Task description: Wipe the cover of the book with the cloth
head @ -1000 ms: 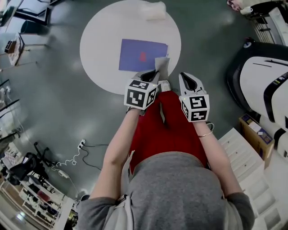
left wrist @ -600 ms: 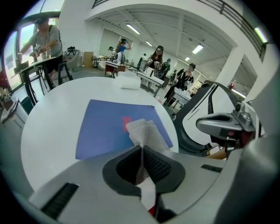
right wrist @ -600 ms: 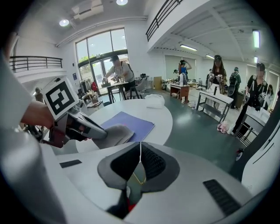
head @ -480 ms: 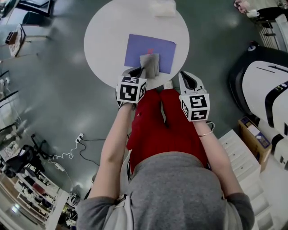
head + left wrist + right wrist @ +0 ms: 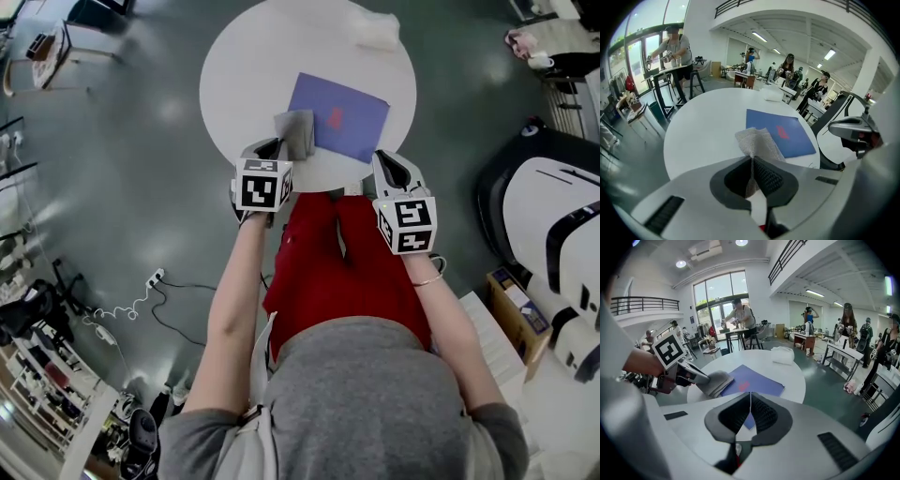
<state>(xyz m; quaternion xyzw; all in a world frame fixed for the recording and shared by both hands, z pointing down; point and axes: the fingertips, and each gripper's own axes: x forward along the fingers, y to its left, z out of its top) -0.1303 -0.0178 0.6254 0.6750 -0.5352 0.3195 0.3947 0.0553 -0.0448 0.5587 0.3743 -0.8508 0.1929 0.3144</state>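
Observation:
A blue book point(image 5: 343, 118) with a red mark on its cover lies flat on the round white table point(image 5: 248, 66). My left gripper point(image 5: 275, 148) is shut on a grey cloth point(image 5: 295, 133), whose free end rests at the book's near left corner. In the left gripper view the cloth point(image 5: 755, 145) hangs from the closed jaws in front of the book point(image 5: 780, 131). My right gripper point(image 5: 387, 163) is shut and empty at the table's near edge, right of the book. The right gripper view shows the cloth point(image 5: 715, 382) touching the book point(image 5: 751, 383).
A crumpled white cloth point(image 5: 377, 30) lies at the table's far side. Grey floor surrounds the table, with a white and black machine point(image 5: 553, 216) to the right, a cardboard box point(image 5: 514, 306) and cables point(image 5: 131, 305) at the left. Several people stand at desks in the background.
The left gripper has moved left and slightly forward with the cloth, off the middle of the cover to the book's near left corner. The right gripper has stayed in place.

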